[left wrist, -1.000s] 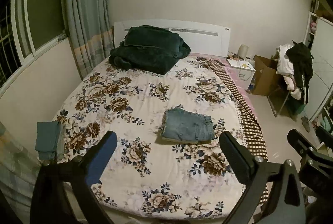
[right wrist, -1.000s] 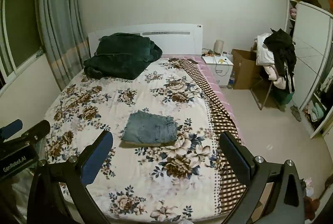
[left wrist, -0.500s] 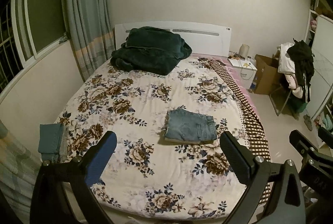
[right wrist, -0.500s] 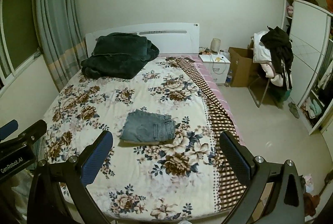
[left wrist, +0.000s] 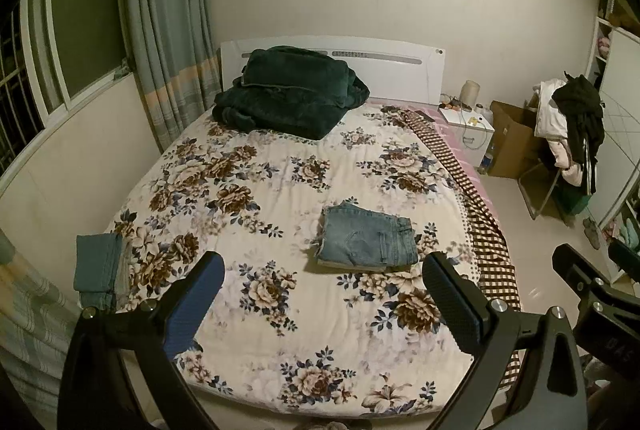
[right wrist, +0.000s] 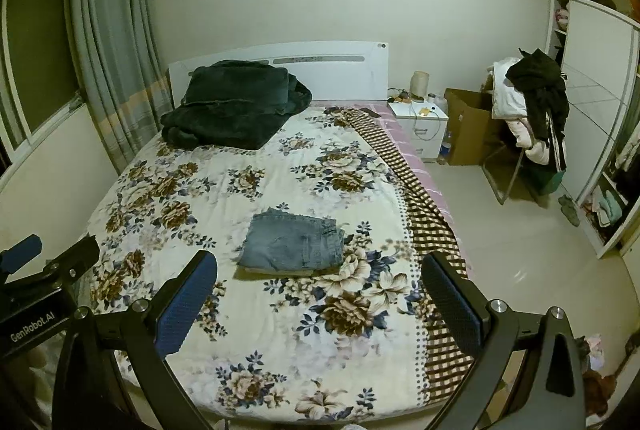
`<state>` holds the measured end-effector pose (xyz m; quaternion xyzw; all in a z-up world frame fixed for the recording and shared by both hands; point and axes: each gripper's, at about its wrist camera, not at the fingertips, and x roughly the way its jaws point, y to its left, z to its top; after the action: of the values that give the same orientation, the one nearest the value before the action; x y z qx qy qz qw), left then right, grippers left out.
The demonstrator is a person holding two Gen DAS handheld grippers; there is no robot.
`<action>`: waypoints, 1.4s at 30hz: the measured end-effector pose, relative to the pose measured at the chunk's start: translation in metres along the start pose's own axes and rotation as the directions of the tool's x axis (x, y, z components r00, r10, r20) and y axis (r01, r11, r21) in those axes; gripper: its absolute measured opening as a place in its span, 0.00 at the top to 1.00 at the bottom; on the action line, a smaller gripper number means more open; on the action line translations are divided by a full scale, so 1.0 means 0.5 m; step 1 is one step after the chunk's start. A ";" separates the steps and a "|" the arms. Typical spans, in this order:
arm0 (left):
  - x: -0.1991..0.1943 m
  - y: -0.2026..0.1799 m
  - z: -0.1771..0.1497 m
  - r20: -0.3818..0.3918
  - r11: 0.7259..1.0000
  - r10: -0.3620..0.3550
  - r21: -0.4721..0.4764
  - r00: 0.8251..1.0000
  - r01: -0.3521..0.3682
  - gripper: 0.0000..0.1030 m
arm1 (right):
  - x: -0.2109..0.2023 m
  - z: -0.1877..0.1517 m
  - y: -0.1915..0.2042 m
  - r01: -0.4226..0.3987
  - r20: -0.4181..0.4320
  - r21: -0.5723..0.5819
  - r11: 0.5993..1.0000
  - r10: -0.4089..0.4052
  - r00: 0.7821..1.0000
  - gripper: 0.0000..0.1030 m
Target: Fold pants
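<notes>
A pair of blue jeans (left wrist: 366, 236) lies folded into a compact rectangle on the floral bedspread (left wrist: 280, 190); it also shows in the right wrist view (right wrist: 294, 244). My left gripper (left wrist: 320, 294) is open and empty, held back from the foot of the bed, well short of the jeans. My right gripper (right wrist: 318, 294) is open and empty too, beside the left one. The right gripper's body (left wrist: 592, 294) shows at the left view's right edge, and the left gripper's body (right wrist: 36, 286) shows at the right view's left edge.
A dark green blanket (left wrist: 288, 94) is piled by the white headboard. Folded teal pants (left wrist: 98, 266) lie at the bed's left edge. A nightstand (right wrist: 420, 124), cardboard box (right wrist: 468, 126) and a clothes-laden chair (right wrist: 532, 106) stand right of the bed. Curtains (left wrist: 168, 30) hang left.
Both grippers have drawn back and risen slightly from the bed, so more of its foot shows. The jeans have not moved. Both jaws stay open.
</notes>
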<state>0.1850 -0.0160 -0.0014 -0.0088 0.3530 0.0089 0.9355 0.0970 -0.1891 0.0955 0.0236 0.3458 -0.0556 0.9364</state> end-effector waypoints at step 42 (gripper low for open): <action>-0.026 0.025 -0.033 -0.003 1.000 0.002 0.004 1.000 -0.002 0.02 | 0.010 -0.003 0.010 -0.002 -0.010 -0.002 1.000 0.002 1.000 0.00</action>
<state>0.1639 -0.0040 -0.0051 -0.0068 0.3543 0.0092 0.9351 0.1004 -0.1844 0.0912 0.0232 0.3503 -0.0540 0.9348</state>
